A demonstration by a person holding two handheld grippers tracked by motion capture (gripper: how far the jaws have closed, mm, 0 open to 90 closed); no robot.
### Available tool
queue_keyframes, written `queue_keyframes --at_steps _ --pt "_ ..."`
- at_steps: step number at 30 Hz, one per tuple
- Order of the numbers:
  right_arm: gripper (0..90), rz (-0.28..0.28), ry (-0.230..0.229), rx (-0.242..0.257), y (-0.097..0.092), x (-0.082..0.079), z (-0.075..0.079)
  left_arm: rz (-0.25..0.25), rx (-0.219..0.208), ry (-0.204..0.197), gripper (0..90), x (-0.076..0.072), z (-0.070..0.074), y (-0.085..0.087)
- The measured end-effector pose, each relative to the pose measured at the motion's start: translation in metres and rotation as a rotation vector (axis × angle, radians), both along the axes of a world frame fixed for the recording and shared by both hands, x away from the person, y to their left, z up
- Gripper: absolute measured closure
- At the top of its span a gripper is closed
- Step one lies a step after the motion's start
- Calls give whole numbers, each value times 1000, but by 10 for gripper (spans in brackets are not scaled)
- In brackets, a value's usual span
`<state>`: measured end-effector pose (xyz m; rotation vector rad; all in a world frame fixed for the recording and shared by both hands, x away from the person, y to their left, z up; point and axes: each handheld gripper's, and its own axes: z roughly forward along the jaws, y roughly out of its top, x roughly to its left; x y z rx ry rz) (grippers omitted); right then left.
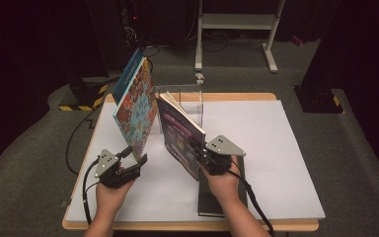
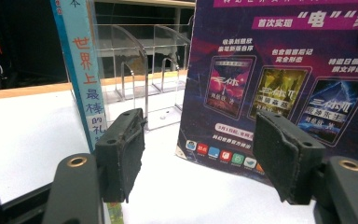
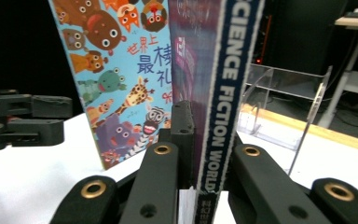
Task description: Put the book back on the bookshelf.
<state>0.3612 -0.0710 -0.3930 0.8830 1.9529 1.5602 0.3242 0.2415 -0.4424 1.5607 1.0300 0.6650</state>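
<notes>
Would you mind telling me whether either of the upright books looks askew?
Yes. The animal picture book leans away from the clear acrylic rack, standing on its bottom edge by the left gripper. The purple science fiction book also tilts, clamped at its spine by the right gripper.

Dark lab, test table (image 1: 276, 148) (black drapes), cables (image 1: 148, 49)

Purple book (image 2: 279, 79): top and right side cut off by frame edge in left gripper view; small print on back cover too small to read. Animal book (image 3: 121, 79): top cropped in right gripper view. Dark book (image 1: 217, 197) on table: mostly hidden under right forearm.
</notes>
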Motion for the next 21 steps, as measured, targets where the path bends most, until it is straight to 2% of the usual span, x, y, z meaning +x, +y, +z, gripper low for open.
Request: queue_keyframes --at_steps 2,4,6,9,10,12,15,16,17,19,20,21 --pt "831 6 2 2 0 0 0 -2 -4 1 345 0 0 0" --pt "763 14 21 15 -2 0 -1 -11 -17 9 345 0 0 0" --pt "735 16 26 18 -3 1 -1 -18 -23 10 343 0 0 0" --pt "708 24 36 12 -8 -6 -5 -38 -43 0 336 -1 1 -1" --pt "708 24 36 12 -8 -6 -5 -53 -54 -8 336 -2 2 -2" --pt "704 40 61 -2 -12 -13 -15 -93 -70 -25 319 -4 6 -7" --pt "713 42 83 -16 -14 -20 -29 -137 -89 -18 293 -5 10 -17" --pt "718 45 92 -11 -15 -22 -32 -137 -89 -18 283 -5 10 -17" --pt "724 44 95 -10 -15 -23 -35 -156 -102 -18 279 -5 12 -21" --pt "730 42 102 -11 -16 -24 -39 -228 -139 -19 262 -6 21 -36" --pt "729 45 107 -5 -17 -25 -41 -228 -139 -19 254 -6 21 -36" --pt "729 45 107 -5 -17 -25 -41 -260 -157 -19 254 -7 24 -42"
